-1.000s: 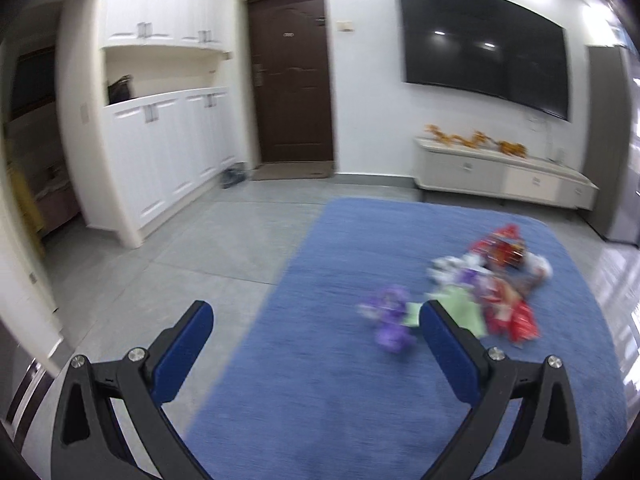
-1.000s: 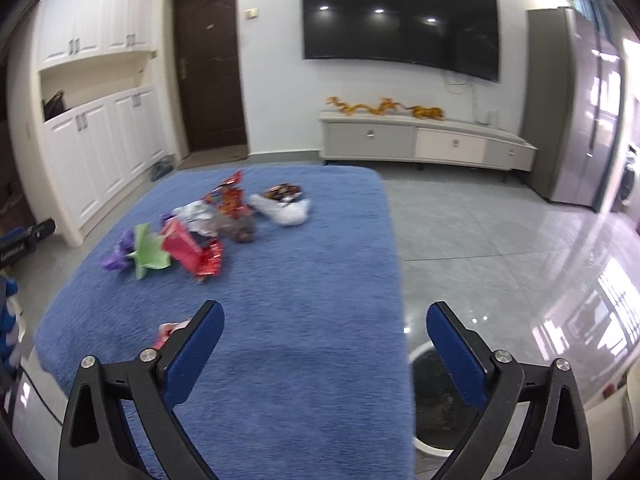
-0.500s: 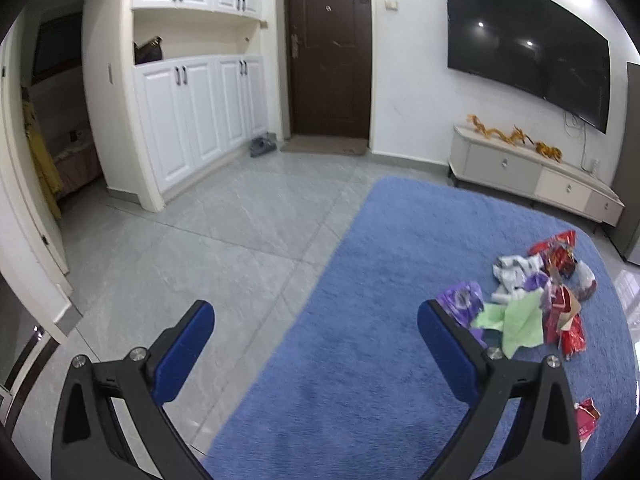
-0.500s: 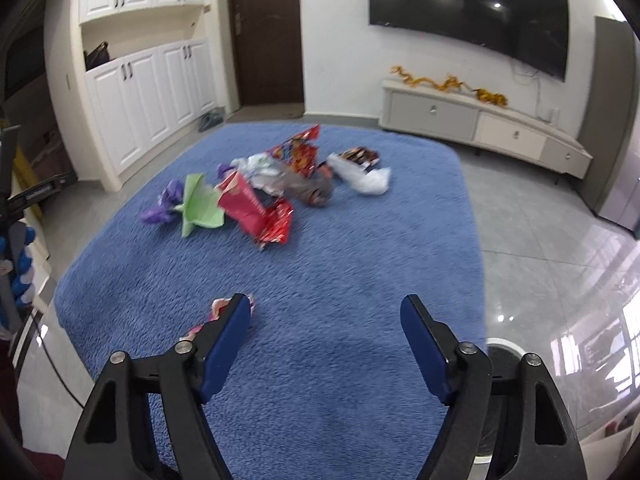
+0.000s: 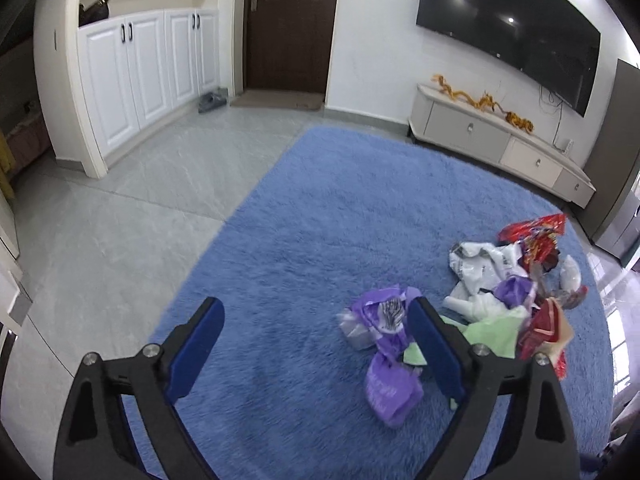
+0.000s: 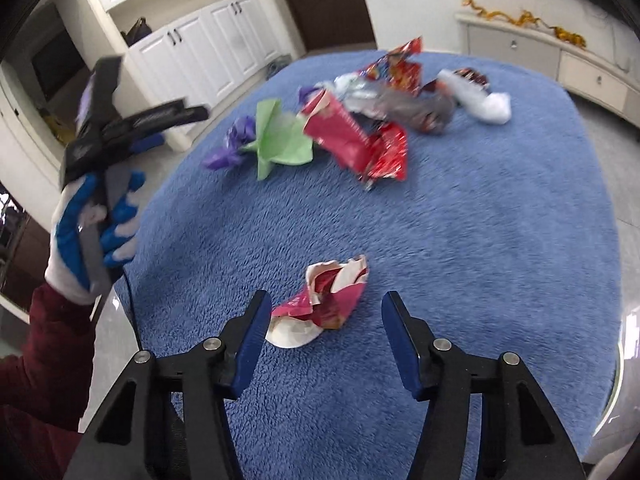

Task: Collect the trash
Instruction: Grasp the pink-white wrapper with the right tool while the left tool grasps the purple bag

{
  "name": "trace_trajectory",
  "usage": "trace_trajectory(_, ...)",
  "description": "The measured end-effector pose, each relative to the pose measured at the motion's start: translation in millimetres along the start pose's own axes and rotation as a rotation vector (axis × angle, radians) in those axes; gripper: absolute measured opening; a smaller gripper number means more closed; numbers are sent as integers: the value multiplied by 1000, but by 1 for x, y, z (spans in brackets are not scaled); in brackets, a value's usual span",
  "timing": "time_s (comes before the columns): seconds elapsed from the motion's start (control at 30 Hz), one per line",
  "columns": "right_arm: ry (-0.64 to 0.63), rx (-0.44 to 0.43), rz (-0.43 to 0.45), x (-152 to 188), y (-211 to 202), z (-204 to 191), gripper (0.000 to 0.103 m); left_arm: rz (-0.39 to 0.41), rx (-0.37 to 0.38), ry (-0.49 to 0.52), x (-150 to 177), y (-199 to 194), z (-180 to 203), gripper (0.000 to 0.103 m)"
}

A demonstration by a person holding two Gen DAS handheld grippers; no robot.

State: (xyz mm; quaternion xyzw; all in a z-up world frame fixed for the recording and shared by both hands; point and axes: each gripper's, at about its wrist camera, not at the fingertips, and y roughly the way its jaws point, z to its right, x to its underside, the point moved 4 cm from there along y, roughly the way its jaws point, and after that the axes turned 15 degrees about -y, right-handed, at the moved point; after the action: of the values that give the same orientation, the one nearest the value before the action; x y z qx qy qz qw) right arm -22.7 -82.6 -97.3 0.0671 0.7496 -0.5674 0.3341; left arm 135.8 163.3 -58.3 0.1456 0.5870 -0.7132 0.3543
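Crumpled red-and-white wrapper (image 6: 324,300) lies alone on the blue rug (image 6: 480,240), at 12 o'clock from the right gripper (image 6: 324,334) and partly between its fingers (image 6: 252,344); fingers spread wide, nothing pinched, left pad just beside the wrapper's white edge, contact can't be told. Main trash pile sits further out at 12 o'clock, well apart from the lone wrapper: green paper (image 6: 280,136), purple wrapper (image 6: 234,146) at its 9 o'clock, red foil bag (image 6: 360,144) at its 3 o'clock, then a grey-silver bag (image 6: 400,104), a red snack bag (image 6: 396,66) and a white plastic bag (image 6: 484,102) toward 1 o'clock. Left gripper (image 5: 316,346) also spread, holding nothing; from its camera the purple wrapper (image 5: 384,344) lies at 1 o'clock, partly behind the right-hand finger (image 5: 434,352), with the green paper (image 5: 492,330) and the rest of the pile at 2 o'clock. In the right camera the gloved left hand (image 6: 94,220) holds that gripper up at 10 o'clock, off the rug edge. Beyond the rug: grey tile floor (image 5: 120,232), white cabinets (image 5: 132,72), dark door (image 5: 288,24), wall TV (image 5: 508,32), low TV console (image 5: 500,148).
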Motion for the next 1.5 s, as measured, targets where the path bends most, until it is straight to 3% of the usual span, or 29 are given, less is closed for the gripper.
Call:
trace_trajectory(0.27, 39, -54, -39, 3, 21, 6, 31, -76, 42, -10, 4, 26, 5, 73)
trace_trajectory(0.4, 41, -62, -28, 5, 21, 7, 30, -117, 105, -2, 10, 26, 15, 72)
trace_trajectory(0.67, 32, -60, -18, 6, 19, 6, 29, -168, 140, -1, 22, 36, 28, 71)
trace_trajectory(0.73, 29, -59, -15, 6, 17, 5, 28, -179, 155, -2, 24, 37, 29, 58)
trace_trajectory(0.8, 23, -63, -11, 7, 15, 4, 27, -194, 173, -1, 27, 37, 29, 38)
trace_trajectory(0.87, 19, -65, -6, 7, 14, 3, 26, -185, 174, 12, 29, 33, 31, 35)
trace_trajectory(1.27, 22, -53, 73, 8, -12, 10, 24, -104, 226, -21, 7, -25, 26, 34)
trace_trajectory(1.5, 75, -6, 160, 13, -40, 36, 23, -47, 277, 119, 15, -80, 80, 34)
